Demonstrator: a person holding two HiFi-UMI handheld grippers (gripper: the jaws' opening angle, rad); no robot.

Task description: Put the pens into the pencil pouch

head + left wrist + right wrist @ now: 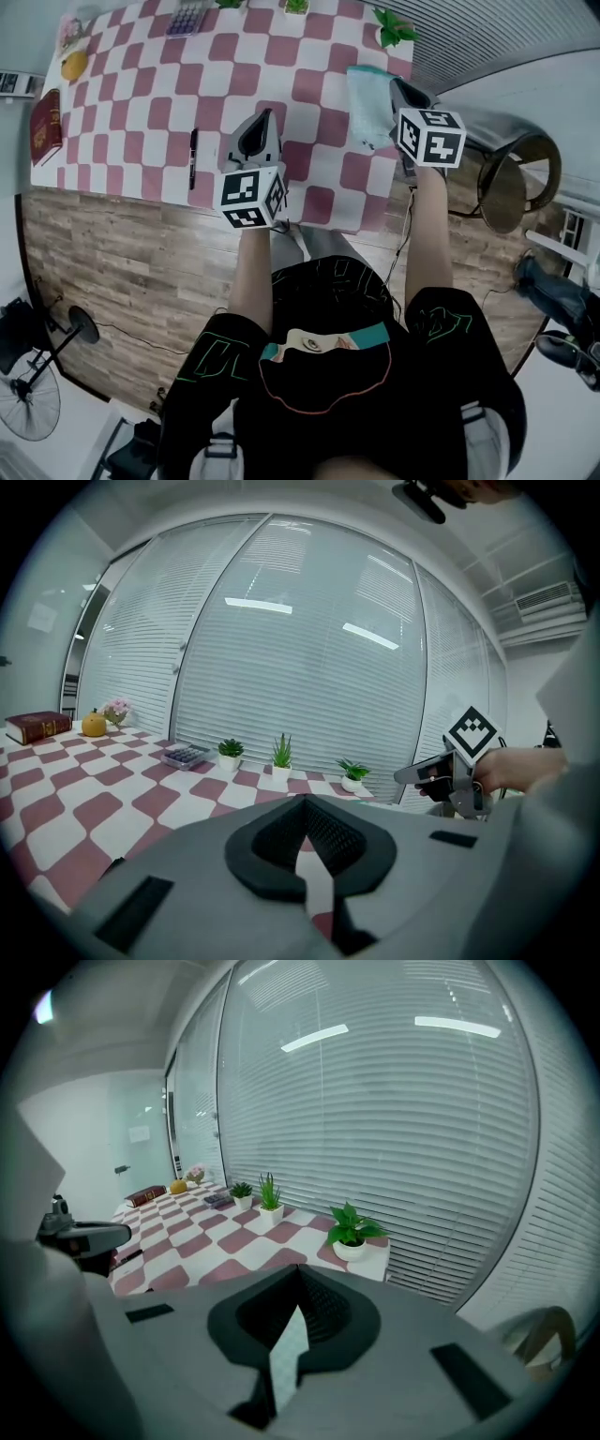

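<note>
Hovering over checkered table [131, 122]. Pale pouch [367, 105] near right edge, right gripper [398, 89] beside it, jaws clenched, empty. Left gripper [261, 122] likewise clenched, empty. Black pen [193, 155] just left of it. Advice: open jaws first, grab mid-barrel.

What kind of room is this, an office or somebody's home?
Most likely an office or studio room: a long wall of blinds, a wood-look floor, and a table in a checked cloth set with small potted plants.
</note>
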